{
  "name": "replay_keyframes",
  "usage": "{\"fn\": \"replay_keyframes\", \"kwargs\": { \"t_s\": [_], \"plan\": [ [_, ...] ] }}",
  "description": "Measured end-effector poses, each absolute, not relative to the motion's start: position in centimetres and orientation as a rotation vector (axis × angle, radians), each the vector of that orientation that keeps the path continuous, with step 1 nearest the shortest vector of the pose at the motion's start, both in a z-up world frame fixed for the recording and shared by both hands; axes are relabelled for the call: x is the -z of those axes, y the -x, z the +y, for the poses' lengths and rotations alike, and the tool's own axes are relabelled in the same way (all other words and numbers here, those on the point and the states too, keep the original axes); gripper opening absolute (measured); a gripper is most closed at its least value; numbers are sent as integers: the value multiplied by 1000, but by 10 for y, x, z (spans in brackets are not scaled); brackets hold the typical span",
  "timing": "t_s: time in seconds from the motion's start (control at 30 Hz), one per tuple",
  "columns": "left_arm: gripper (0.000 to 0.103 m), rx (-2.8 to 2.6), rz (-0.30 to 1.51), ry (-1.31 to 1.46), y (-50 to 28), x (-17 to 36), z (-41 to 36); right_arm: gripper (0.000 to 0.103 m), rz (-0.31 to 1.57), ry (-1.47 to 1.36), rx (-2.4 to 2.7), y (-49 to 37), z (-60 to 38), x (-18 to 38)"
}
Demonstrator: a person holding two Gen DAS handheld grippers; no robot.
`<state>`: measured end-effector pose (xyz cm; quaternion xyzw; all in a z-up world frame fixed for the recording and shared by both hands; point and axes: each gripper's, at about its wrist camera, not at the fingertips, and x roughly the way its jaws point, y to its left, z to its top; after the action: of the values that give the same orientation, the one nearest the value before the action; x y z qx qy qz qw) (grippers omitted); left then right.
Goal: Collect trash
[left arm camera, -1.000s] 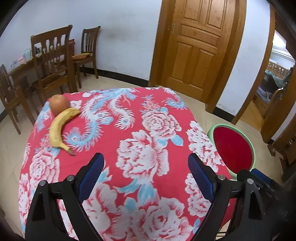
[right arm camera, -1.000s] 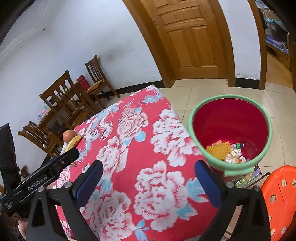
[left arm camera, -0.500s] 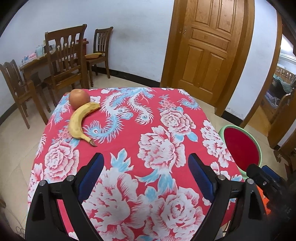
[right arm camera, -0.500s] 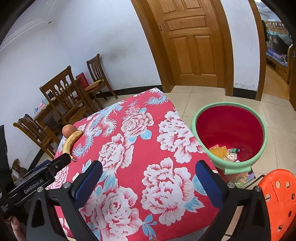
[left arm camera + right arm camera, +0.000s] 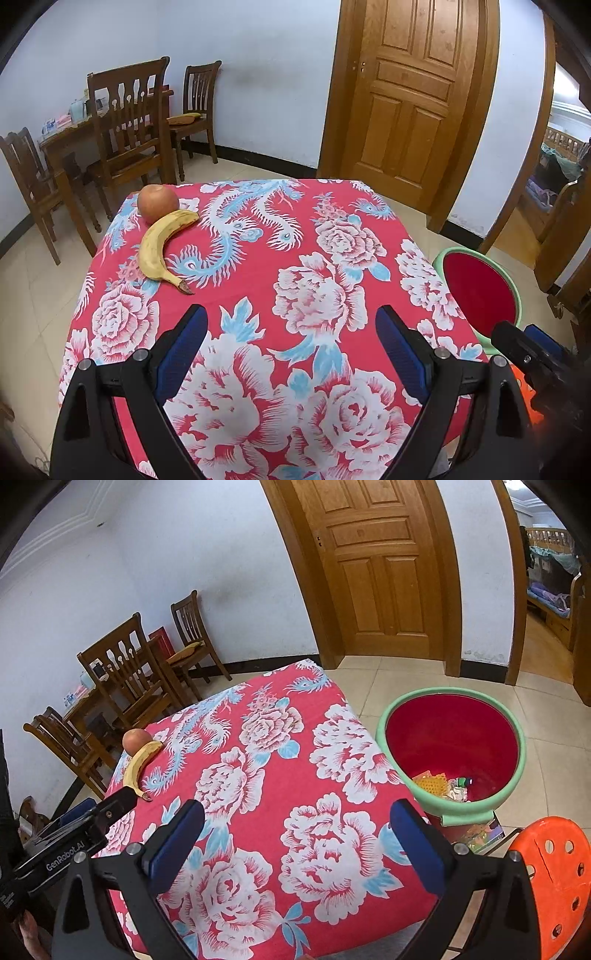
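1. Landmark: a table [image 5: 258, 229] covered with a red flowered cloth. All places below are given relative to it.
2. Left gripper [image 5: 291, 343] hovers over the table's near edge, fingers spread wide apart, nothing between the blue pads [image 5: 181, 350].
3. Right gripper [image 5: 295, 834] hovers over the table's near right corner, fingers likewise wide apart and empty.
4. A red bin [image 5: 452, 746] with a green rim stands on the floor just beside the table's right side. The trash [image 5: 443, 784] lies at the bottom of it: an orange mesh-like piece, crumpled wrappers, a small green-capped item.
5. A banana [image 5: 160, 245] lies near the table's far left corner, its stem pointing toward the near edge.
6. A reddish apple [image 5: 158, 204] sits at that same corner, touching the banana's far end.
7. An orange stool [image 5: 554, 878] with holes stands off the table's near right corner, next to the bin.
8. Beyond the table's far left side stand wooden chairs [image 5: 129, 125] around a second table; a wooden door [image 5: 410, 103] is beyond the far edge.
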<state>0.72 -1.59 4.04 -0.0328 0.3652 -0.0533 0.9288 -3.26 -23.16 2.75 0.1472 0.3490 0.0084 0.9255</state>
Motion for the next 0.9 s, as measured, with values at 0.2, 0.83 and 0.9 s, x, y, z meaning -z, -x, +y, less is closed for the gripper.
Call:
{"fn": "replay_keyframes", "kwargs": {
  "t_s": [0.2, 0.83, 0.9],
  "plan": [
    [91, 107, 748, 71, -8, -41, -16, 102, 718, -301, -14, 33, -232, -28],
    [91, 96, 750, 79, -7, -40, -13, 102, 720, -304, -12, 35, -234, -28],
    [91, 97, 751, 77, -7, -40, -13, 102, 718, -305, -11, 35, -235, -27]
  ]
}}
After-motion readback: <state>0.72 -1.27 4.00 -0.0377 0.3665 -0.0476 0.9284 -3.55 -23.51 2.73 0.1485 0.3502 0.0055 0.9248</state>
